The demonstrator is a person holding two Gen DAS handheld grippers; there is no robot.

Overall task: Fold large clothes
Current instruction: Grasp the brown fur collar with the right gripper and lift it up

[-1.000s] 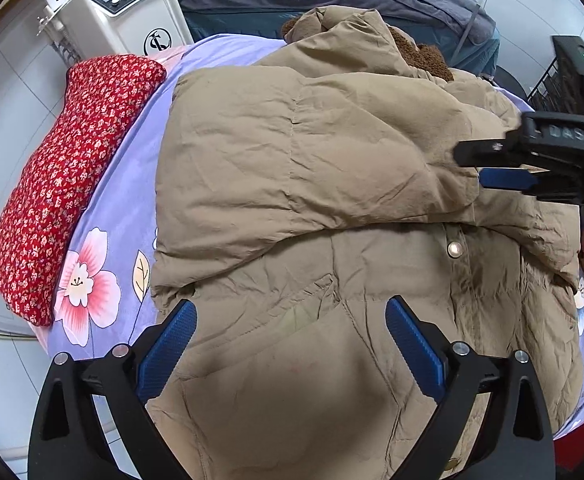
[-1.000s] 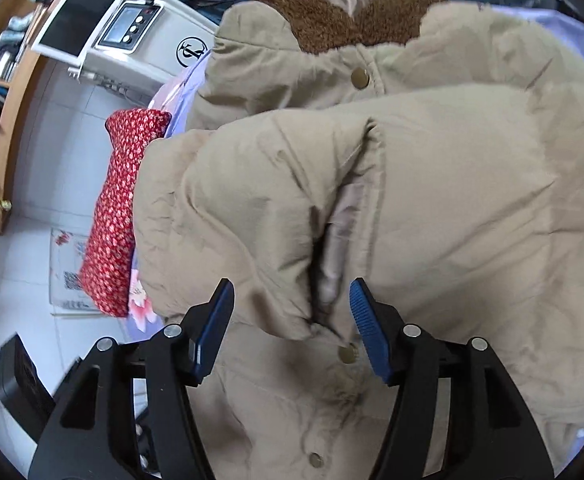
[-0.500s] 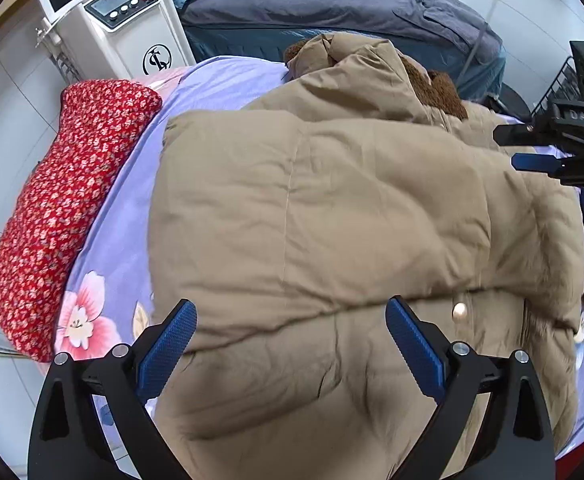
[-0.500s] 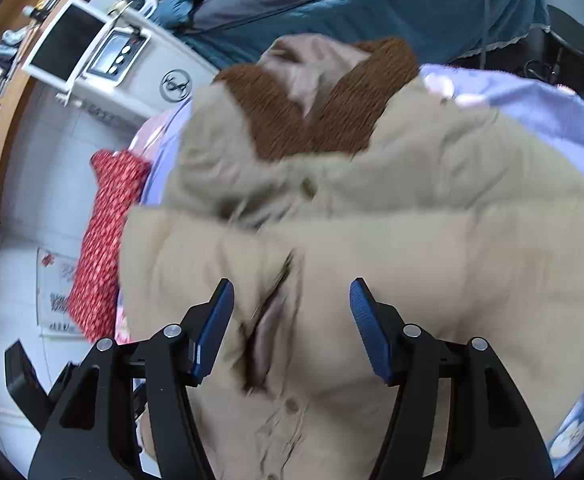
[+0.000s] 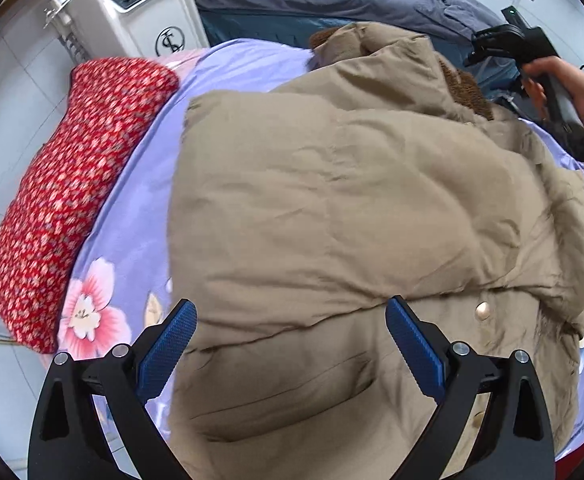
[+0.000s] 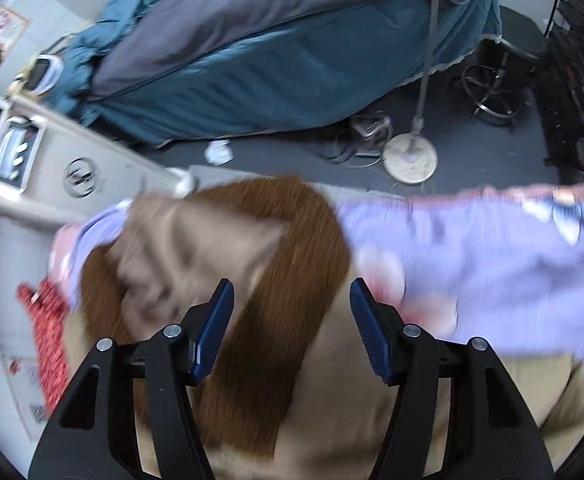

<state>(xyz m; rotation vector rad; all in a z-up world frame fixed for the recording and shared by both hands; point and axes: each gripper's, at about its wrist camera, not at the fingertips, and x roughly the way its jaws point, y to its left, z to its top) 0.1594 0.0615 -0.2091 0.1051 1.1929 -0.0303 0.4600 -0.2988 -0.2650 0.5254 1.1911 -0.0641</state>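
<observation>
Since a second ago my right claw [image 6: 292,320] has swung up off the sleeve and now hangs over the collar end, and the sleeve lies flat across the chest of the tan puffer coat [image 5: 371,220] instead of bunched up. My left claw [image 5: 288,344] has barely shifted, down at the hem end.

Both claws are spread wide and gripping nothing; coat fabric just shows in the gap between each pair of blue pads [image 5: 168,344].

The coat sits in the middle of the lilac flowered sheet [image 5: 132,208], brown fleece collar [image 6: 276,280] pointing to the far end. One coat, one red floral cushion [image 5: 72,200], lying along the sheet's left edge, near the coat but not touching it. One snap button [image 5: 482,311] shows on the front from the left cam.

Beyond the far-left corner stands one white machine with a small screen [image 5: 132,4]. Behind it is a bed under blue-grey covers [image 6: 272,52], then dark floor with one round lamp base [image 6: 409,158] and a stool base [image 6: 491,92].

There's a bare strip of sheet between coat and cushion, and more bare sheet right of the collar in the right cam. That view is motion-blurred, so fine detail there is lost. On the coat's right side I only see a sliver of sheet.
</observation>
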